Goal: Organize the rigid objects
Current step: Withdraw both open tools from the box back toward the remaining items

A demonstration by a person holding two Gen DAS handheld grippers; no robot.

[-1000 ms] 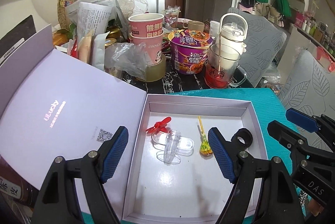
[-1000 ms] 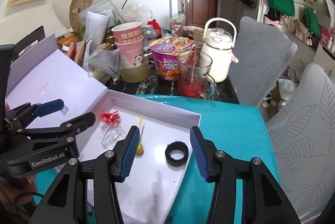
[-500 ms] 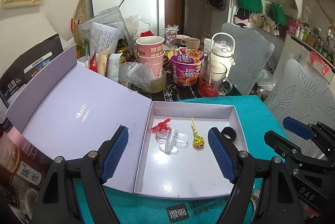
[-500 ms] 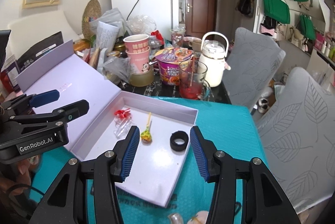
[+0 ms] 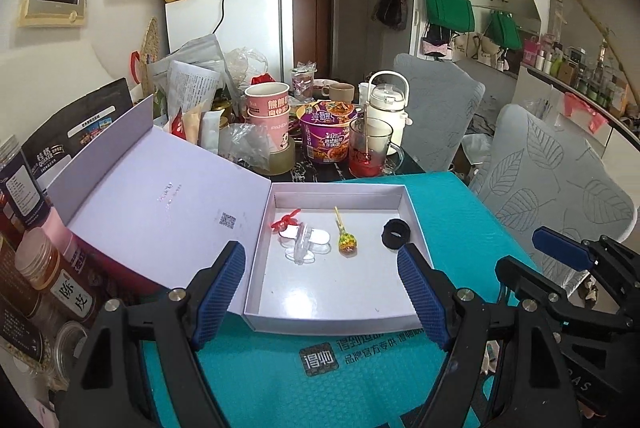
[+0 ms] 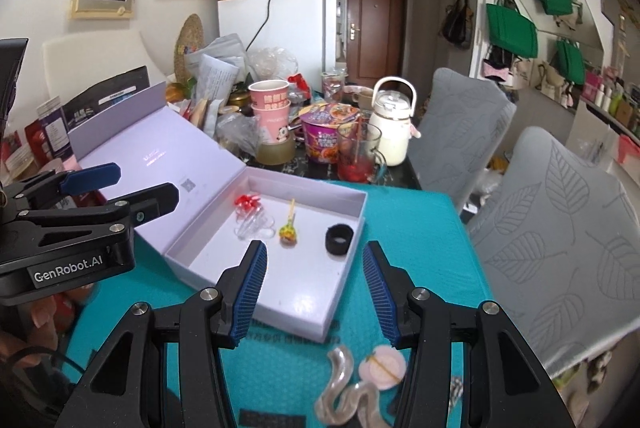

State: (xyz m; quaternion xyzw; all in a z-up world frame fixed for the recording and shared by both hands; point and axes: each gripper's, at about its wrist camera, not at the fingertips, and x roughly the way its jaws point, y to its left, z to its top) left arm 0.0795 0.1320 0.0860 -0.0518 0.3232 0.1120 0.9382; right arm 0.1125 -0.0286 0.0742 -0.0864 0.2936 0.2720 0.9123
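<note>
Lollipop, black ring in open white box

Left tongs: arms run off the bottom edge of the left wrist view; the hand holding them is out of frame.

Right tongs: same, cut off at the bottom of the right wrist view. Fingertips at lower left only partly seen behind the other tool's body.

Clear wavy piece and pink round piece on the teal mat: blurred, partly behind a tong arm; cannot tell what they are.

Print on the box lid: too small to read.

Jars at left: cropped by the lens edge.

Bench surface behind the box: mostly hidden under clutter.
</note>
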